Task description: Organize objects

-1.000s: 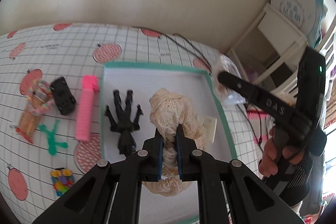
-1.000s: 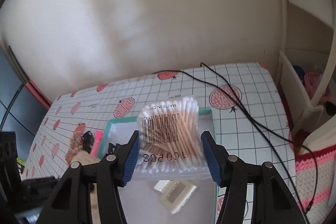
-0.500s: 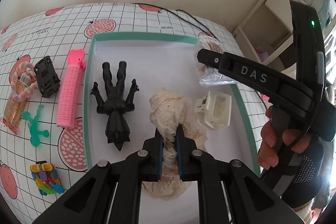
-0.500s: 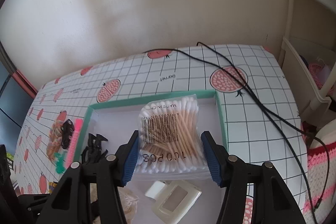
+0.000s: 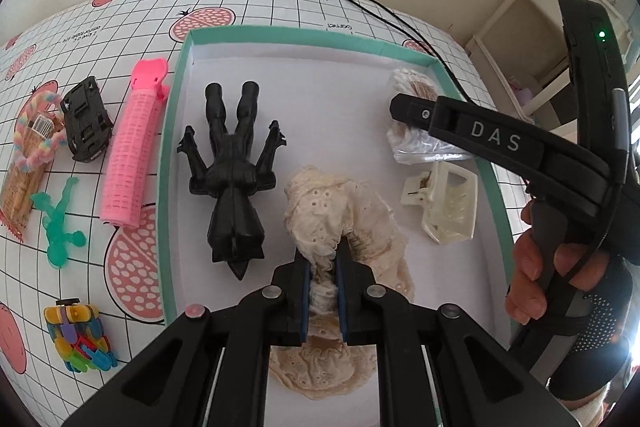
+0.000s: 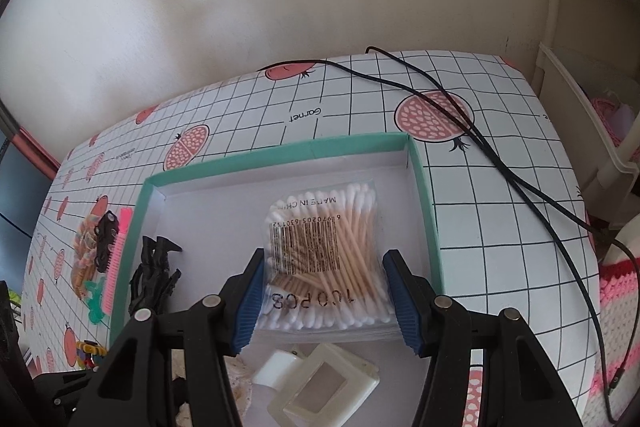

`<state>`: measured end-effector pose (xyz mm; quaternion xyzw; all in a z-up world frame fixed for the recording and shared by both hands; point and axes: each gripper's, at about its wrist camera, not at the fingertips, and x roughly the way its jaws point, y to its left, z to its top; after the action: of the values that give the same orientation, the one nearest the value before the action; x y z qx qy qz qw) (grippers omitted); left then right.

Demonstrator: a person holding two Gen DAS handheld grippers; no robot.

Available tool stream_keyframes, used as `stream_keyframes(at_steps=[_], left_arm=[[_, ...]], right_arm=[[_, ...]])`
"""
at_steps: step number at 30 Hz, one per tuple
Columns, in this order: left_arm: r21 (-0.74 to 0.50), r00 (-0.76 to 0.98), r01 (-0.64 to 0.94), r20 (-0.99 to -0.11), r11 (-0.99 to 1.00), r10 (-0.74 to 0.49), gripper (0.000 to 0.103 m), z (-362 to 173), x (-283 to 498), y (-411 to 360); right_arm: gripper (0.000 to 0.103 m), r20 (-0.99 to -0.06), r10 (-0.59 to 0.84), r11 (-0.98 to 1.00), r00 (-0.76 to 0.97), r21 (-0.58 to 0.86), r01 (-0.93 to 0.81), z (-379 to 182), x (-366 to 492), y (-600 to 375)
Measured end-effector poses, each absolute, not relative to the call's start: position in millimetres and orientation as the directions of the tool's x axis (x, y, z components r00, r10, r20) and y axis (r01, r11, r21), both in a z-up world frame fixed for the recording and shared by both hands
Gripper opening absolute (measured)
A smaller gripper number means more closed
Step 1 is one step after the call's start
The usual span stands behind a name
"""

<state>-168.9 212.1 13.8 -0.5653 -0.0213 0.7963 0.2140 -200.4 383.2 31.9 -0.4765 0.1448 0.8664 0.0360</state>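
Both claws are over the teal-rimmed tray [image 5: 176, 131] on the desk [image 5: 280, 11], each carrying something to drop in. The left claw [image 5: 323, 291] is clamped tight on a cream lace cloth [image 5: 320, 203], which drapes low over the tray floor near its front middle; whether it touches the floor is hard to tell. The right claw [image 6: 324, 295] grips a bag of cotton swabs [image 6: 324, 251] by its side edges at the tray's back right corner, and it looks close to the floor. To do this well, I'd lower each item until it rests flat before letting go, keep the swab bag clear of the rim, and keep the cloth from bunching onto the neighbours. Already lying in the tray are a black figure [image 5: 232, 179], on the left side, and a cream hair clip [image 5: 444, 203], on the right, near the cloth. Not yet sorted, on the desk left of the tray, are a pink hair roller [image 5: 128, 155], just beside the rim, a black toy car [image 5: 86, 119], a green toy figure [image 5: 60, 223], a pastel loop with a packet [image 5: 28, 155], and a bundle of coloured clips [image 5: 80, 335].
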Motion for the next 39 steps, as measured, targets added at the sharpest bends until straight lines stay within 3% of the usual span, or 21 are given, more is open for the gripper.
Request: stream_keyframes(at_steps=[12,18,30,37,39], left_arm=[[-0.294,-0.256,-0.317,-0.889,-0.902,0.38,0.012,21.0,-175.3,212.1],[-0.306,-0.248,-0.32,-0.887,-0.897,0.391,0.024,28.5,-175.5,209.9],[-0.328,-0.298,-0.334,-0.853,-0.884,0.429,0.027,64.7,-175.4,205.9],[-0.319,-0.308,-0.342,-0.851,-0.884,0.426,0.045,68.6,-180.6,205.4],[-0.313,-0.319,-0.339,-0.849,-0.887,0.422,0.045,69.6,-181.6,203.3]], right_arm=[[0.062,-0.845,-0.063,-0.958,-0.531,0.2,-0.205,30.9,-201.0,382.5],[0.067,-0.844,-0.073,-0.958,-0.532,0.208,-0.198,32.6,-199.4,382.9],[0.067,-0.814,-0.053,-0.964,-0.579,0.193,-0.183,64.6,-188.3,383.9],[0.067,-0.813,-0.05,-0.966,-0.581,0.188,-0.18,68.0,-185.8,383.1],[0.067,-0.815,-0.048,-0.967,-0.578,0.183,-0.177,68.8,-185.9,381.2]])
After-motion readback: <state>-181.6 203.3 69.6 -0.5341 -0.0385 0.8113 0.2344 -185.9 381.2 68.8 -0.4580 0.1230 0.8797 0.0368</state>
